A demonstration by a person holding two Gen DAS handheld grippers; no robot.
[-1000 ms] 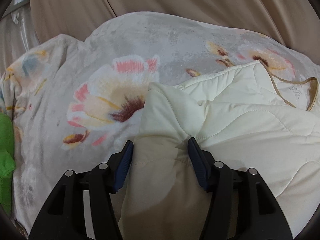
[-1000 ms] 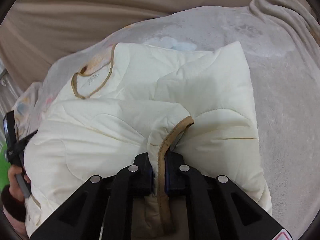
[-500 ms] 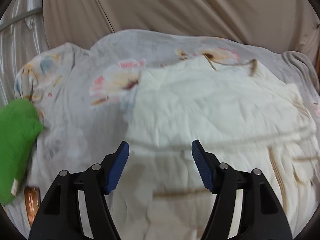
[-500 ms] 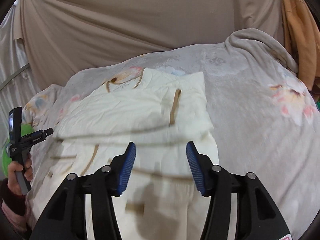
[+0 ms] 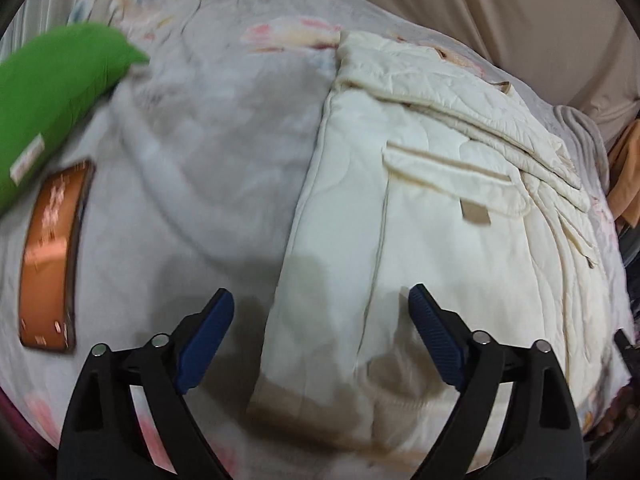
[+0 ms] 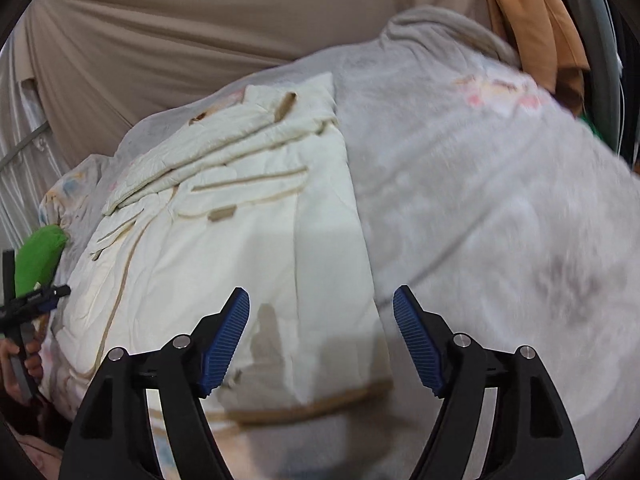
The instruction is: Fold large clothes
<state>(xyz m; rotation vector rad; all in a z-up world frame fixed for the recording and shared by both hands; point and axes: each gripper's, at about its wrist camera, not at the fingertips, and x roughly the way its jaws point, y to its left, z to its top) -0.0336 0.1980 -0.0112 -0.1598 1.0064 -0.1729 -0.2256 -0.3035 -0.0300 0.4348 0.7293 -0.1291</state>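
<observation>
The cream quilted jacket (image 5: 436, 216) lies folded on the grey flowered blanket (image 5: 208, 168) of the bed, in the centre right of the left wrist frame. The left gripper (image 5: 320, 338) is spread wide above its near hem, holding nothing. The right gripper (image 6: 320, 334) is spread too, empty. A green pillow (image 5: 56, 96) lies at upper left.

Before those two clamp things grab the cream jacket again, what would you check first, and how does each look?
1. Left gripper open, holding nothing: ok.
2. Right gripper open, holding nothing: ok.
3. Cream quilted jacket lies on the grey floral blanket, sleeves folded across it: ok.
4. Jacket's tan-trimmed hem in front of the right gripper: ok.
5. Green cushion and orange packet apart from the jacket: ok.
6. Layers underneath lie flat: cannot tell.
</observation>
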